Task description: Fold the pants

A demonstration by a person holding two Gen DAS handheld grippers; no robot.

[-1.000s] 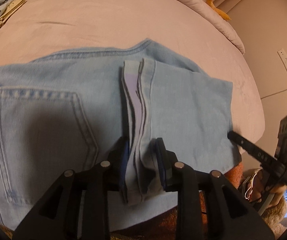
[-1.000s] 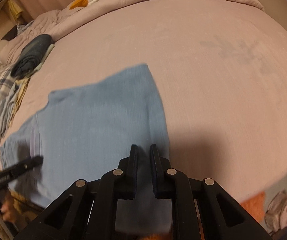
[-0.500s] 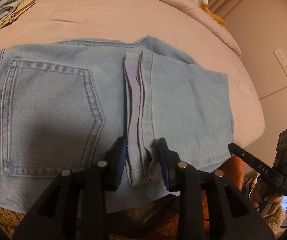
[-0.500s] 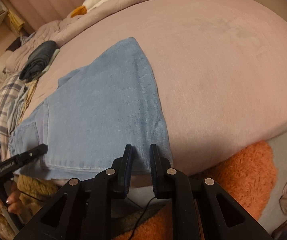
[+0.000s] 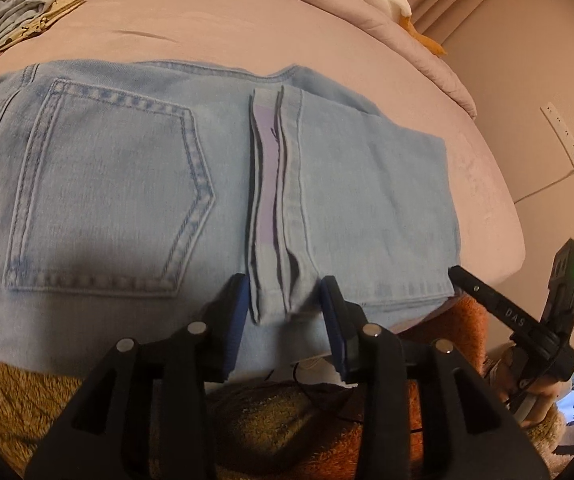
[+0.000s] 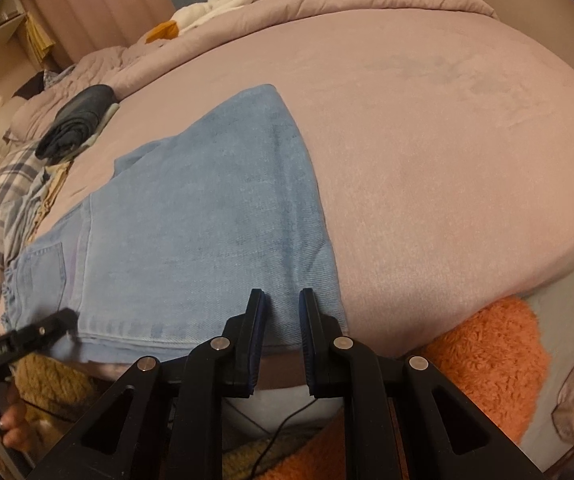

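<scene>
The pink bed [image 6: 427, 128] fills most of both views, and the light-blue jeans [image 5: 135, 184] lie folded flat on it along its near edge. The left wrist view alone shows the back pocket [image 5: 99, 196] and the stacked leg hems [image 5: 271, 208] laid over the seat; it also shows a wall socket strip [image 5: 565, 136] at the right. The right wrist view alone shows the smooth folded side of the jeans [image 6: 215, 232], a rolled dark garment [image 6: 75, 124] and a plaid cloth [image 6: 3, 200] at the left of the bed, a white and orange plush toy [image 6: 223, 4] at the bedhead, and an orange rug [image 6: 487, 352] below the bed edge.

The left gripper [image 5: 283, 312] has its 2 jaws opening, one on each side of the hems, with a gap showing at both pads. The right gripper [image 6: 281, 312] stands narrow over the jeans' near edge; cloth shows between its fingers, but whether the pads press on it I cannot tell. A hand [image 6: 13, 426] shows at the lower left of the right view.
</scene>
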